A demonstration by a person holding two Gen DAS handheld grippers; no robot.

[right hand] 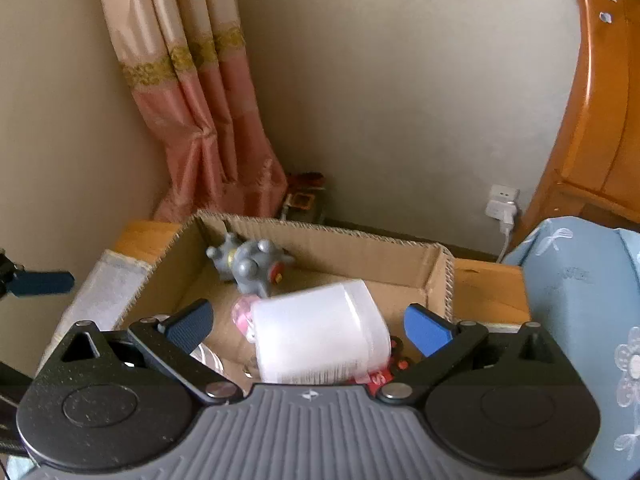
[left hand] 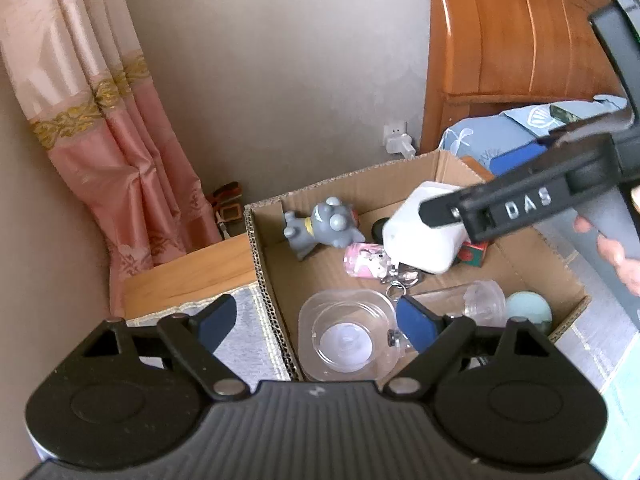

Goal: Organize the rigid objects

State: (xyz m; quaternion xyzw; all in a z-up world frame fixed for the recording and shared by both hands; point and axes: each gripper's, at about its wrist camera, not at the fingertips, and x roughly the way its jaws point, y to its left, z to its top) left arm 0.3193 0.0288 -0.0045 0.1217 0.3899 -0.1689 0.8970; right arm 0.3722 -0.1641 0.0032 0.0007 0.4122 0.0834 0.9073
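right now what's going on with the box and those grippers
A person with a gripper in each hand is sorting small items into a cardboard box. The right gripper stands open over the box with a white plastic jar between its fingers; the jar looks blurred, and the fingers do not seem to touch it. The left gripper is open and holds nothing, near the box's front edge. Already in the box are a grey toy figure, a pink keychain charm and a clear container.
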